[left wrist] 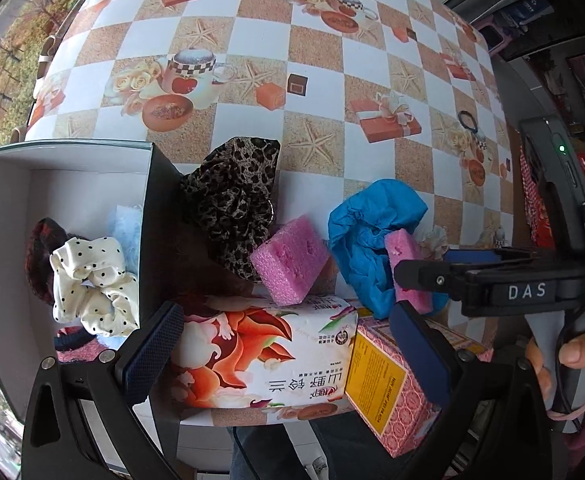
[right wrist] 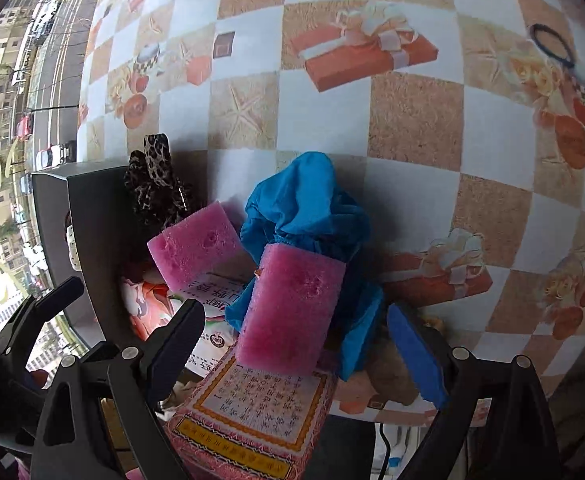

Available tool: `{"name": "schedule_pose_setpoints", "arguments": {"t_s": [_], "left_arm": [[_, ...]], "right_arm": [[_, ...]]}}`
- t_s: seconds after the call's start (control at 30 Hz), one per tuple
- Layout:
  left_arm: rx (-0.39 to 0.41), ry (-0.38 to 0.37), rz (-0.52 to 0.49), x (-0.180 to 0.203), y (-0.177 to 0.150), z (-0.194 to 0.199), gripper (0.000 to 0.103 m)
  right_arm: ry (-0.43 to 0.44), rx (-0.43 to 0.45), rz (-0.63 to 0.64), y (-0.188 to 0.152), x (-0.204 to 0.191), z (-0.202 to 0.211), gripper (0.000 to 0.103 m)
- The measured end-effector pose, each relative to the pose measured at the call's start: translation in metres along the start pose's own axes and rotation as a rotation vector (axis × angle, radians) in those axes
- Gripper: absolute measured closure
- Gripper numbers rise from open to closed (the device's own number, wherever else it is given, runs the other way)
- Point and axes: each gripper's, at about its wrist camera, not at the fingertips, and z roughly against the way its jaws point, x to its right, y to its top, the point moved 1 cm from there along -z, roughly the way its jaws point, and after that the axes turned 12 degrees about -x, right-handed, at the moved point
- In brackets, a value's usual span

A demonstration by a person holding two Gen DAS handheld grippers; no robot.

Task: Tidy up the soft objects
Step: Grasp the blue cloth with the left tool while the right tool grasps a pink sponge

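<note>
- Left wrist view: left hand-held gripper point(left wrist: 288, 344) spread wide at the bottom of the frame, pads either side of a floral tissue pack point(left wrist: 260, 356) and a pink patterned box point(left wrist: 392, 384); I cannot tell whether the pads touch them.
- Same view, left edge: open box point(left wrist: 92, 168) with white interior holding a cream polka-dot scrunchie point(left wrist: 92, 284), a dark red scrunchie point(left wrist: 40, 252) and something pale blue and fluffy point(left wrist: 126, 228). The other view shows only this box's dark outer wall.
- Centre: leopard-print scrunchie point(left wrist: 232, 200) on the checkered table point(left wrist: 324, 60) just beside the box; pink sponge point(left wrist: 288, 260) leaning on the tissue pack; blue cloth point(left wrist: 372, 236) with a second pink sponge point(left wrist: 402, 256) against it.
- Right side: right hand-held gripper point(left wrist: 412, 300) seen from the side, jaws apart around the second sponge, a hand point(left wrist: 572, 364) on its grip.
- Right wrist view: right hand-held gripper point(right wrist: 296, 344) spread, nothing pinched; second pink sponge point(right wrist: 292, 312) between the pads, resting on the pink patterned box point(right wrist: 252, 420), apart from both pads.
- Upper right: a dark hair tie point(right wrist: 550, 44) on the table point(right wrist: 412, 120), well apart from the pile.
</note>
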Motion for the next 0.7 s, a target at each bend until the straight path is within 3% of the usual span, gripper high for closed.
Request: {"name": "schedule_pose_setpoints", "arguments": {"t_s": [0.2,0.23,0.3,0.33,0.47,0.7], "left_arm": [[-0.018,0.063,0.004,0.009,0.011,-0.008,0.001],[-0.021,0.074,0.0,0.011,0.012,-0.008,0.001],[-0.028,0.095,-0.014,0.015,0.015,-0.007,0.001],[-0.034,0.102,-0.023,0.018,0.017,-0.007,0.001],[-0.057,0.121,-0.068,0.036,0.031,-0.011,0.001],[-0.083,0.159,-0.185,0.082,0.063,-0.026,0.001]], "right_arm": [[0.157,-0.12,-0.005,0.015,0.013,-0.025,0.01],[0.185,-0.12,-0.013,0.016,0.016,-0.027,0.015],[0.223,-0.119,-0.012,0.016,0.023,-0.027,0.052],[0.235,-0.115,-0.016,0.015,0.027,-0.027,0.052],[0.2,-0.043,-0.042,0.008,0.055,-0.011,0.053],[0.122,0.197,-0.184,-0.01,0.132,0.054,0.054]]}}
